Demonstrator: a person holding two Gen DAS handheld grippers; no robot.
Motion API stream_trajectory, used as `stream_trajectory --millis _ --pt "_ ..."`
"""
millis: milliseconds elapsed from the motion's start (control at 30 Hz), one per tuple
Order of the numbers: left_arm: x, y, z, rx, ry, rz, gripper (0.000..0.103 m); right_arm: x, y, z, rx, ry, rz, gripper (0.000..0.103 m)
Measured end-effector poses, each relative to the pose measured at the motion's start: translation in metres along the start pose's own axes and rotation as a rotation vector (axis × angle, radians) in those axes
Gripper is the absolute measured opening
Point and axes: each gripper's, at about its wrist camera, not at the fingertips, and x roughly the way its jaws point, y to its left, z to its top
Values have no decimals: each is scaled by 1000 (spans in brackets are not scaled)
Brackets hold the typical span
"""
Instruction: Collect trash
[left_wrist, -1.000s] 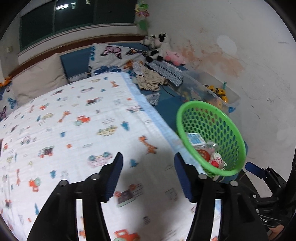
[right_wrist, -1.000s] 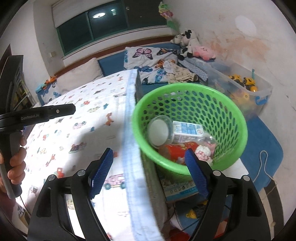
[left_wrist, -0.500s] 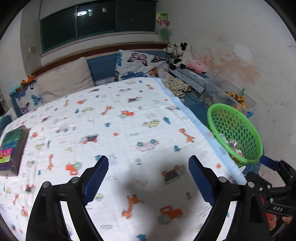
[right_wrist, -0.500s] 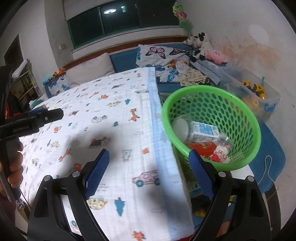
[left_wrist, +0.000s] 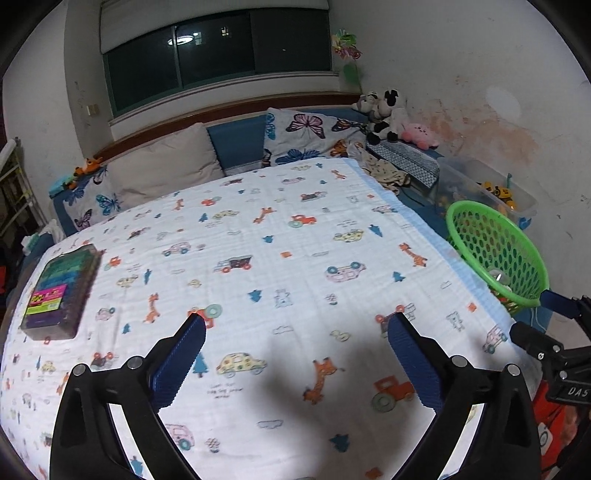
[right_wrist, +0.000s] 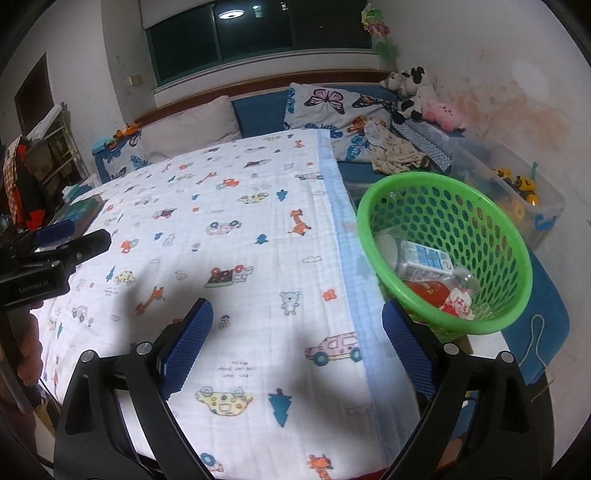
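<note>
A child's bedroom in a home is showing here. A bed (left_wrist: 295, 258) is filling most of the view, and a white blanket (left_wrist: 258, 229) printed with cartoon cars and giraffes is lying spread over it. Butterfly-print pillows (left_wrist: 306, 136) are leaning against the far headboard under a dark window (left_wrist: 218, 55). Plush toys (left_wrist: 388, 114), among them a black-and-white cow and a pink one, are sitting in the far right corner. A clear bin of toy trucks (right_wrist: 517, 192) is standing by the stained right wall, beside a green plastic basket (right_wrist: 443, 236).
</note>
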Motion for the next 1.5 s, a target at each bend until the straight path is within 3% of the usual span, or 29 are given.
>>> stream_trajectory --millis 833,1500 --pt "-9 24 -33 -50 21 34 96 4 19 -2 -27 11 12 95" --pt "-25 26 -37 -58 -52 84 96 0 28 -1 -26 -29 34 97"
